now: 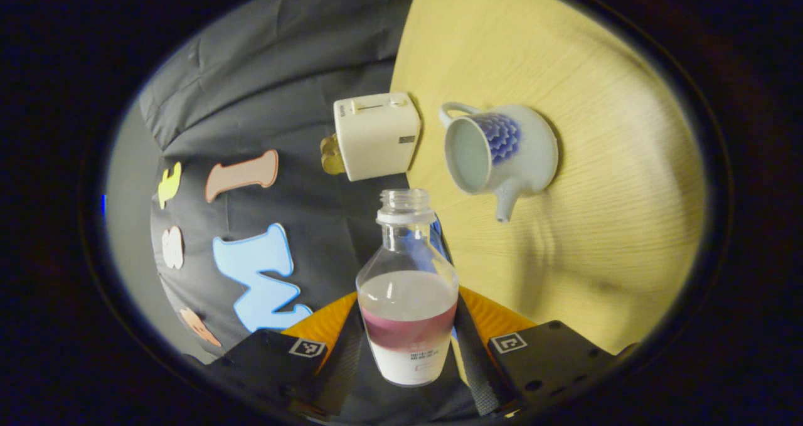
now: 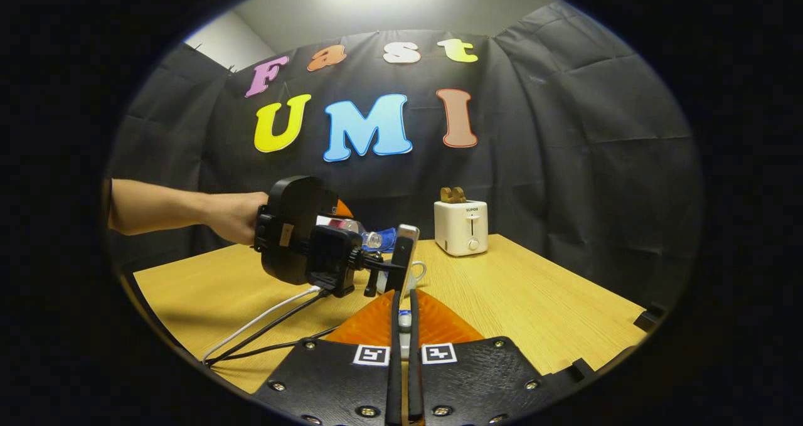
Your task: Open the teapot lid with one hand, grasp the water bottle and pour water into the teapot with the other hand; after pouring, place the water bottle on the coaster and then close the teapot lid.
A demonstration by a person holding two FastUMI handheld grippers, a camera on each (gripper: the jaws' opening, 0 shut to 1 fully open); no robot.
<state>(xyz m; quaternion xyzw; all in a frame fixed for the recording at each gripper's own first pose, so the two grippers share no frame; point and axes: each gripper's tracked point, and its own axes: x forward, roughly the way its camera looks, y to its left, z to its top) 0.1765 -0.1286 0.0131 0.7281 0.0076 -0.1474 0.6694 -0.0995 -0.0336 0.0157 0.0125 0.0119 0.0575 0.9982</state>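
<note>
from my feed i see a clear water bottle (image 1: 408, 294) with a maroon-and-white label, a white teapot (image 1: 502, 153) bearing a blue scale-like pattern, a cream-white toaster (image 1: 375, 134) holding golden-brown toast (image 1: 330, 153), and a pale yellow wood-grain table (image 1: 596, 194).

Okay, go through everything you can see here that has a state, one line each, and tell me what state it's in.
water bottle: uncapped, partly full, tipped over toward pouring
teapot: open, upright on the table
lid: off the teapot, pinched in the right gripper
left gripper: shut on the water bottle
right gripper: shut on the lid
toaster: toast sticking up from the slot
</note>
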